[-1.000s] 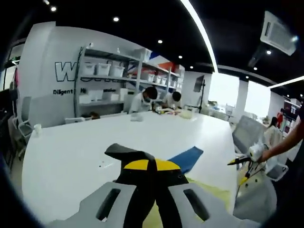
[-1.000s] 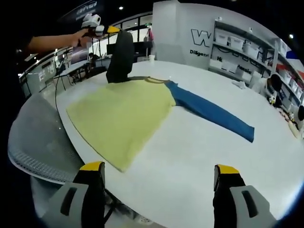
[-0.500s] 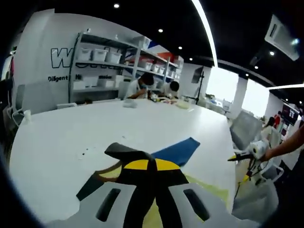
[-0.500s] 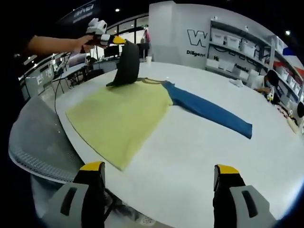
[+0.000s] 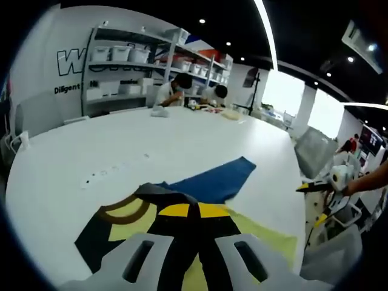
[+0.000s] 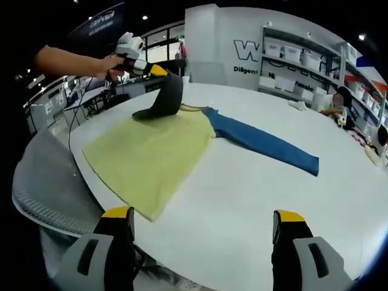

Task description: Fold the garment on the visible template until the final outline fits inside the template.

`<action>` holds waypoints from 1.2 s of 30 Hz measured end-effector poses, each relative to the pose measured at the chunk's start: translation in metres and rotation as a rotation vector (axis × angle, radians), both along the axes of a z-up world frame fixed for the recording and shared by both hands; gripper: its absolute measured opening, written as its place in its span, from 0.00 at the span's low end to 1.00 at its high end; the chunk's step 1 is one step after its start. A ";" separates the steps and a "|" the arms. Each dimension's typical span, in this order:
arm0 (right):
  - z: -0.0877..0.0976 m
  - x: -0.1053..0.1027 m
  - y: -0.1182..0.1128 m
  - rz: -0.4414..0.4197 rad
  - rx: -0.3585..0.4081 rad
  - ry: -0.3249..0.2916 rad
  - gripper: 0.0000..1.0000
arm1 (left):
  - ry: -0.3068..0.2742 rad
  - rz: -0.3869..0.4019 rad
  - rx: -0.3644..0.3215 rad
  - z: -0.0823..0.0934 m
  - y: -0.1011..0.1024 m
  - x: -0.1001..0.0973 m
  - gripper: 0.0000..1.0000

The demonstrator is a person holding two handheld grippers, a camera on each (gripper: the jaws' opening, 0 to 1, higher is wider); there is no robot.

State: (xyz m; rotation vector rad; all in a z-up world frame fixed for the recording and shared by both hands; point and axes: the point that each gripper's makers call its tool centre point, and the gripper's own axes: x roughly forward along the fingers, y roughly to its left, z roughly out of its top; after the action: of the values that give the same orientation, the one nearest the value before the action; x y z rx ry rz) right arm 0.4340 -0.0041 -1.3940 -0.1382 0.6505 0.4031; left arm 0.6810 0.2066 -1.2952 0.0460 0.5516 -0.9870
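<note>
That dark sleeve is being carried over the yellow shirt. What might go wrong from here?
The left tool pinches just the end of the dark sleeve, so it might slip out and land crumpled on the yellow body. The body's near corner lies close to the table edge, so a tug could drag it off. The right tool hangs open, pinning nothing.

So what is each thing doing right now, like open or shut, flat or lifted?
Left gripper: shut on the dark sleeve.
Right gripper: open, holding nothing.
Dark sleeve: lifted off the table.
Blue sleeve: stretched out flat.
Yellow body of the garment: spread flat, not folded.
</note>
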 end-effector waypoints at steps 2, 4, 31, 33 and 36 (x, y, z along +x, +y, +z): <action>0.001 -0.001 -0.001 -0.001 0.000 -0.004 0.93 | 0.023 0.001 0.006 -0.005 -0.003 0.000 0.02; 0.001 -0.002 -0.003 -0.009 0.005 -0.005 0.93 | 0.025 0.001 0.011 -0.010 -0.006 0.001 0.02; 0.006 -0.002 0.001 -0.008 0.079 -0.059 0.97 | 0.136 -0.055 0.148 -0.079 -0.063 -0.018 0.02; 0.006 -0.002 0.001 -0.009 0.084 -0.060 0.97 | 0.134 -0.084 0.128 -0.078 -0.068 -0.023 0.03; 0.005 -0.002 0.000 -0.011 0.086 -0.058 0.98 | 0.075 -0.098 0.131 -0.075 -0.070 -0.022 0.05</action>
State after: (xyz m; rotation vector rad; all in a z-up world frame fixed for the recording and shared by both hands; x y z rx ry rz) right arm 0.4321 -0.0041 -1.3888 -0.0644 0.5757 0.4143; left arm 0.6588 0.1366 -1.3698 0.1546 0.6875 -1.0496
